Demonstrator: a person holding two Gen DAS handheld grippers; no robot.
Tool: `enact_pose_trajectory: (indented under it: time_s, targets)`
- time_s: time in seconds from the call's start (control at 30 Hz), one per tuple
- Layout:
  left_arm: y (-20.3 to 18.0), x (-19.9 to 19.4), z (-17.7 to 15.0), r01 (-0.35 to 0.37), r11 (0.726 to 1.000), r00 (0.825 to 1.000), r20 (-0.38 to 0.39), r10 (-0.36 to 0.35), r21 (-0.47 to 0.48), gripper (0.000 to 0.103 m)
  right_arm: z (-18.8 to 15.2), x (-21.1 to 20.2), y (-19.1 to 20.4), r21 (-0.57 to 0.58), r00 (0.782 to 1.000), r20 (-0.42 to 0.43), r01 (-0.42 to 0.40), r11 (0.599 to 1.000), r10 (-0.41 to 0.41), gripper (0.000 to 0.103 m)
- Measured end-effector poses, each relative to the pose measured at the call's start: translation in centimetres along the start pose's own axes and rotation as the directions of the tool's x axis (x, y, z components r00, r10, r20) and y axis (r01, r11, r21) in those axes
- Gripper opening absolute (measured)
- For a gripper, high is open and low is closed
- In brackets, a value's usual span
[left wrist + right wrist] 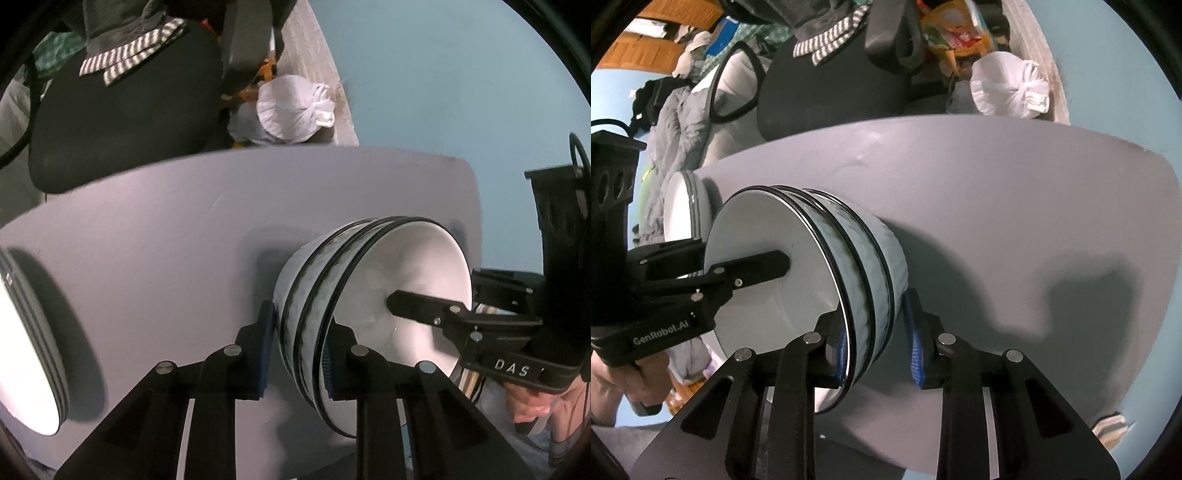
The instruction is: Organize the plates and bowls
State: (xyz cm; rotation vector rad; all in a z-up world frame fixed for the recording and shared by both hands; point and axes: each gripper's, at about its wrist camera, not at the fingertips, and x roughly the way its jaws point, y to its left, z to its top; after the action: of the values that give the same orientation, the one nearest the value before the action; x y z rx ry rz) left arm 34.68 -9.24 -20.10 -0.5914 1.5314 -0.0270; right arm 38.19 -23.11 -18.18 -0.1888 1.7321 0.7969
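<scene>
Three nested bowls [406, 266], white with black rims, stand stacked on the grey table [147, 240]. My left gripper [299, 332] straddles the near wall of the stack, one pad outside and one inside, and both pads press on it. My right gripper [875, 332] grips the opposite wall of the bowl stack [775, 229] the same way, its inner pad on the white inside and its outer pad touching the lowest bowl. Each wrist view shows the other gripper's inner finger [417, 306] [764, 264] reaching into the top bowl. A stack of white plates [33, 350] [683, 210] sits at the table's left end.
A black office chair [122, 122] with a striped cloth [129, 59] stands just past the table's far edge. A tied white plastic bag [291, 107] lies on the floor beside it. Grey tabletop [1034, 206] stretches right of the bowls. A hand [613, 384] holds the left gripper.
</scene>
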Motion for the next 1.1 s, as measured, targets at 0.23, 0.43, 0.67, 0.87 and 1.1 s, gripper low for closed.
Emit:
enact_pose_trajectory:
  time_s: [0.23,0.43,0.67,0.87,1.1]
  targets:
    - [2.2,-0.4,-3.6,-0.018,1.0,0.999,-0.031,0.018,-0.021,0.022,-0.8,1.9,2.8,-0.02,0.999,-0.031,-0.013,1.0,0.012,0.026]
    - [4.6,-0.8,-5.4,-0.01,0.997,1.0,-0.03,0.007,-0.082,0.022,-1.3,3.3,5.4,-0.033,0.999,-0.049,0.001,0.999,-0.002,0.026]
    - [5.0,-0.6,-5.7,-0.005,0.996,1.0,-0.025,0.002,-0.091,0.025,-1.5,3.8,6.1,0.002,0.998,-0.056,0.016,1.0,-0.016,0.028]
    - [5.1,-0.2,-5.6,-0.02,0.997,1.0,-0.014,0.019,-0.078,0.039,-1.8,3.8,6.4,0.01,0.998,-0.043,0.042,0.999,-0.042,0.033]
    - [6.0,0.0,-5.6,0.014,0.997,1.0,-0.019,-0.015,-0.079,0.046,-1.7,4.3,7.4,-0.014,0.995,-0.059,0.077,0.997,-0.078,0.039]
